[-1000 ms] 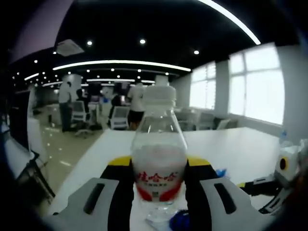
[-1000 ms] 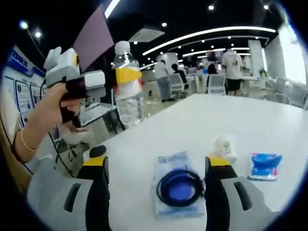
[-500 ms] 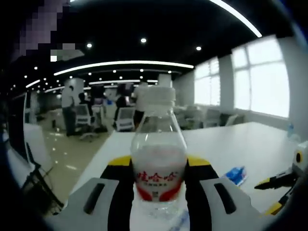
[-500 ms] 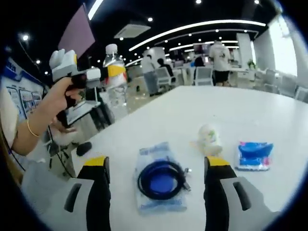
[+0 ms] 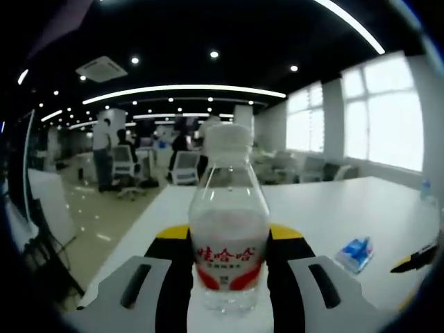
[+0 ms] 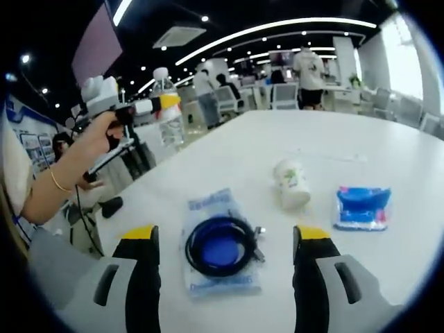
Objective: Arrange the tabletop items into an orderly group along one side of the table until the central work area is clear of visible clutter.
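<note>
1. The clear water bottle (image 5: 229, 236), white-capped with a red-and-white label, stands upright between the jaws of the left gripper (image 5: 227, 274), which are closed on its lower half. In the right gripper view the same bottle (image 6: 168, 114) is held up near the table's far-left edge by a hand (image 6: 97, 142) on that gripper.
2. The step in hand looks like carrying the bottle to one side — it reads as lifted, though its base is hard to make out.
3. The right gripper (image 6: 225, 260) hovers with its jaws wide apart and holding nothing, above a bagged blue cable coil (image 6: 220, 248).
4. Beyond it a small paper cup (image 6: 291, 183) lies on its side, with a blue packet (image 6: 362, 207) near it, both on the white table (image 6: 333, 142).
5. Next, I judge — set the bottle upright at the edge, then bring the bag, cup and packet alongside it
</note>
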The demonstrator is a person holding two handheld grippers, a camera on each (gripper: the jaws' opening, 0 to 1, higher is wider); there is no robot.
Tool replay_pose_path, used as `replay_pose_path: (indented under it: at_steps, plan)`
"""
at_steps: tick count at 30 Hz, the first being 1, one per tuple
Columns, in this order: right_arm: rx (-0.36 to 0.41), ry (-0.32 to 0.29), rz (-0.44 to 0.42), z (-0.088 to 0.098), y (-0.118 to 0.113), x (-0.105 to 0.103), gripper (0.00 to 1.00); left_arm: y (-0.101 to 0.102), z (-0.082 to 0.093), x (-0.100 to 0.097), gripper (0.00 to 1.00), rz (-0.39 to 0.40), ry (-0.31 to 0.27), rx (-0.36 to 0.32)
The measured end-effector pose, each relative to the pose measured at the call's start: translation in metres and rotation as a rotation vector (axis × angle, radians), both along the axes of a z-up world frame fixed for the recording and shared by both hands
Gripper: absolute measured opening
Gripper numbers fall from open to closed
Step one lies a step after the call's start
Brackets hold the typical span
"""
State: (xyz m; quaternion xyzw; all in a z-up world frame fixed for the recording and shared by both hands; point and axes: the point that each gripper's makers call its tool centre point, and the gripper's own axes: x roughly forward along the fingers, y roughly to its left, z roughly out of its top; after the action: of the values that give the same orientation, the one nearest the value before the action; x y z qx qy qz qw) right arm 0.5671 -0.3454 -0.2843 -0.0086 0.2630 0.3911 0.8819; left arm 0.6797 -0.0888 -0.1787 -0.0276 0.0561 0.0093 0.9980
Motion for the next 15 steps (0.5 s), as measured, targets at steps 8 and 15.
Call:
replay_pose_path:
  at_steps: [8, 15]
  plan:
    - [-0.027, 0.037, 0.008, -0.014, -0.003, 0.003, 0.77, 0.011, -0.033, 0.011, 0.38, 0.009, 0.024, -0.005]
    - [-0.075, 0.055, 0.038, -0.026, -0.002, 0.001, 0.76, 0.013, -0.059, 0.022, 0.38, -0.012, 0.012, -0.001]
